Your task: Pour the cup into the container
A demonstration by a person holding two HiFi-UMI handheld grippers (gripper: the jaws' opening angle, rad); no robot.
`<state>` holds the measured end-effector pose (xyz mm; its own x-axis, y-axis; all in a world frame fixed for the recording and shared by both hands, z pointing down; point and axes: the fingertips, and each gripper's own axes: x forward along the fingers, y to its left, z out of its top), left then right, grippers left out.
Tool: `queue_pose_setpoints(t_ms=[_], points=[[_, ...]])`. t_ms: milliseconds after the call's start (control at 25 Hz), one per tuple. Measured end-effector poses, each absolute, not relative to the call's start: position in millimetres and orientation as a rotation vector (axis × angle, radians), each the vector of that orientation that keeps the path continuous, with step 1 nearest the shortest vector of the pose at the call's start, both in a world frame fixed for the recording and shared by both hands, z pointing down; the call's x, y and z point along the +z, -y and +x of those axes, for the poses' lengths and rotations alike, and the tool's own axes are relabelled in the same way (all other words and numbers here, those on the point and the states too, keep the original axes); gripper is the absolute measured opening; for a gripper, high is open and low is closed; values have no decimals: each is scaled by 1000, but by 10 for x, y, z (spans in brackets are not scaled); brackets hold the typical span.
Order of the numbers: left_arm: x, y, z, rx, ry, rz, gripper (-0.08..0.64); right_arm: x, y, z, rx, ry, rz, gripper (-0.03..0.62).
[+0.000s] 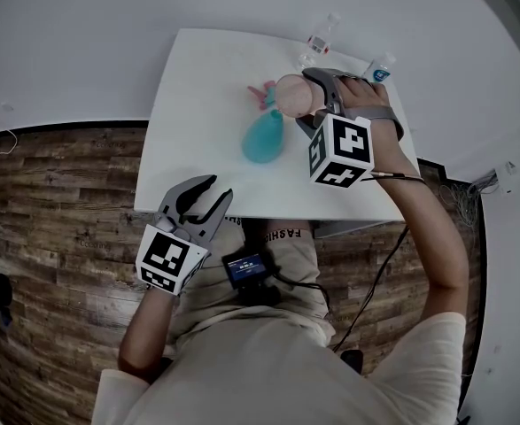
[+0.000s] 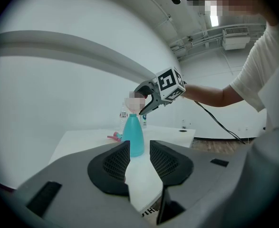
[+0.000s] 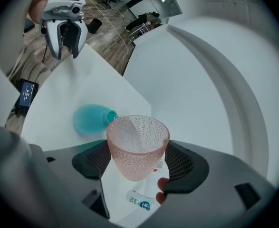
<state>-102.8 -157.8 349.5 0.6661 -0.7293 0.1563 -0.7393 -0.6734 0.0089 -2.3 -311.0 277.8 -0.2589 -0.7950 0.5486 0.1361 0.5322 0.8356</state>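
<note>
A pink dimpled cup [image 3: 138, 146] is clamped between the pads of my right gripper [image 3: 138, 161], which is shut on it. The cup is tipped, its rim right over the mouth of a teal bottle [image 3: 89, 118] standing on the white table [image 1: 197, 104]. In the head view the cup [image 1: 291, 94] hangs above the teal bottle [image 1: 264, 137], with the right gripper [image 1: 304, 103] around it. My left gripper [image 1: 208, 193] is open and empty at the table's front edge. Its own view looks straight at the teal bottle [image 2: 133, 134], the right gripper [image 2: 153, 96] above it.
A small pink object [image 1: 261, 93] lies just behind the teal bottle. Two clear plastic water bottles [image 1: 323, 34] [image 1: 379, 69] are at the table's far right corner; one bottle [image 3: 140, 201] shows under the cup. Wood floor [image 1: 56, 202] surrounds the table.
</note>
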Motion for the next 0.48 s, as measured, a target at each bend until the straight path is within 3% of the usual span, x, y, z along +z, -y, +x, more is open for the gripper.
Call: queue_pose_setpoints(t_ms=[480], points=[[3495, 1553, -1024, 231, 1234, 2807, 141, 2758, 3084, -5, -1018, 1564, 580, 362]])
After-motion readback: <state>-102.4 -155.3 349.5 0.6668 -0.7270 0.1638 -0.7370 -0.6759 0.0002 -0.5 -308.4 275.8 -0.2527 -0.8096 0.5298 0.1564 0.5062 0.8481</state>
